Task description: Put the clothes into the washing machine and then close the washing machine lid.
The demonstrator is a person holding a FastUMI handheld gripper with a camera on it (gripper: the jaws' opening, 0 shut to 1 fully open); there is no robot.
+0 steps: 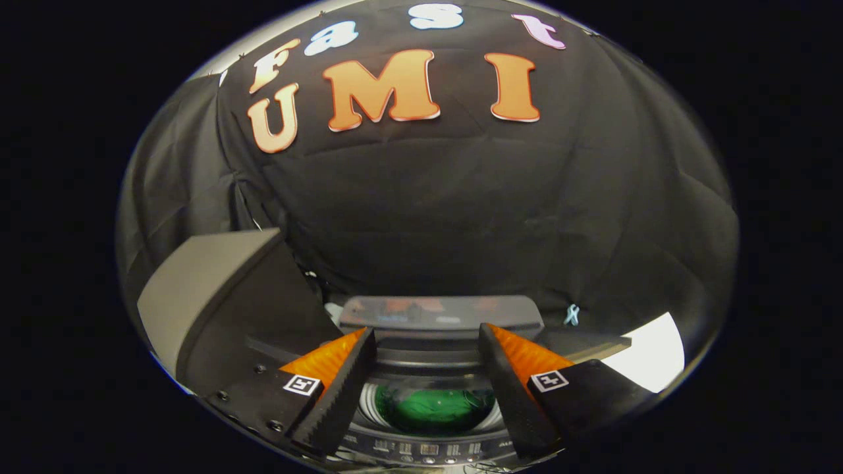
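With the green clothes (435,407) lying in the washing machine (428,447) drum below our wide, empty tongs (427,342), we are turning to the raised lid (441,313) beyond, needing lowering next.

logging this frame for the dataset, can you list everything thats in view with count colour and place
washing machine: one, dark grey with a control panel on its near edge, below and between the fingers
washing machine lid: one, grey and glossy, raised open behind the drum opening, beyond the fingertips
clothes: one green bundle, inside the drum, seen between the fingers
grey box: one, grey top with darker side, beside the machine, behind one finger
white surface: one patch, white, beyond the other finger
gripper: one, black ribbed fingers with orange backs, spread open above the drum, holding nothing
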